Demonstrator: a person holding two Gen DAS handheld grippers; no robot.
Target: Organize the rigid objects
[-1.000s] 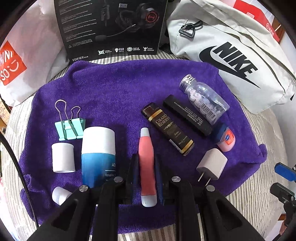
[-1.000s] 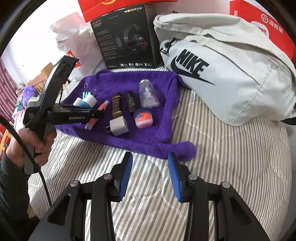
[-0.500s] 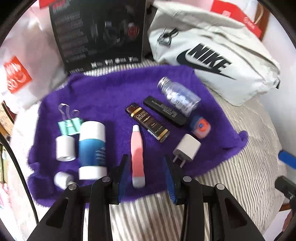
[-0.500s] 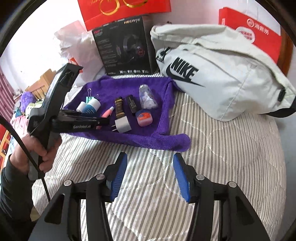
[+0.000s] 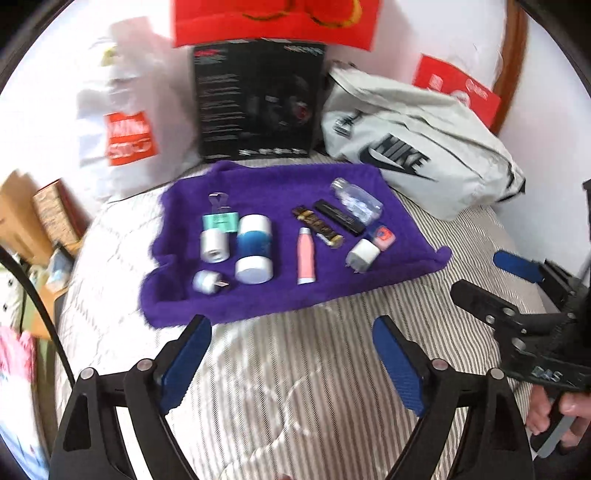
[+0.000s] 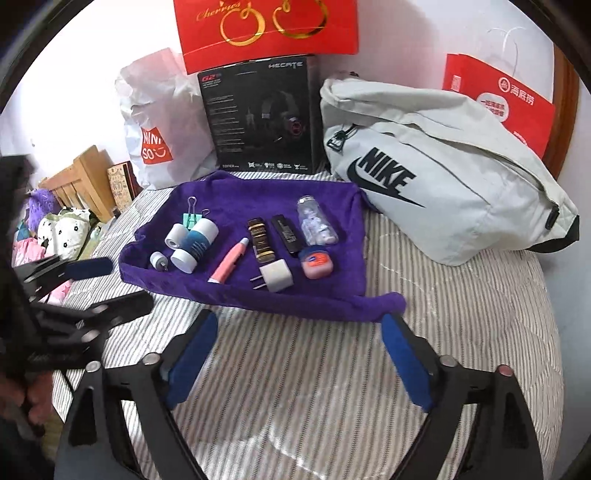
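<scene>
A purple towel (image 6: 332, 206) lies on the striped bed with several small objects in a row: a pink tube (image 6: 227, 265), a blue-and-white jar (image 6: 195, 242), a white charger plug (image 6: 276, 275), a brown box (image 6: 260, 240), a black box (image 6: 287, 229), a clear bottle (image 6: 317, 226), a pink tin (image 6: 317, 262) and a teal binder clip (image 6: 190, 218). My left gripper (image 5: 291, 354) is open and empty over the bedsheet in front of the towel. My right gripper (image 6: 300, 352) is open and empty, also in front of the towel.
A grey Nike bag (image 6: 443, 177) lies to the right of the towel. A black headset box (image 6: 262, 118), a white Miniso bag (image 6: 159, 136) and red boxes (image 6: 266, 29) stand behind it. Wooden furniture (image 6: 81, 177) and clutter lie beyond the bed's left edge.
My left gripper let go of the pink tube, opened wide and pulled back off the towel. My right gripper also drew back and opened wider. The tube now lies on the towel.
</scene>
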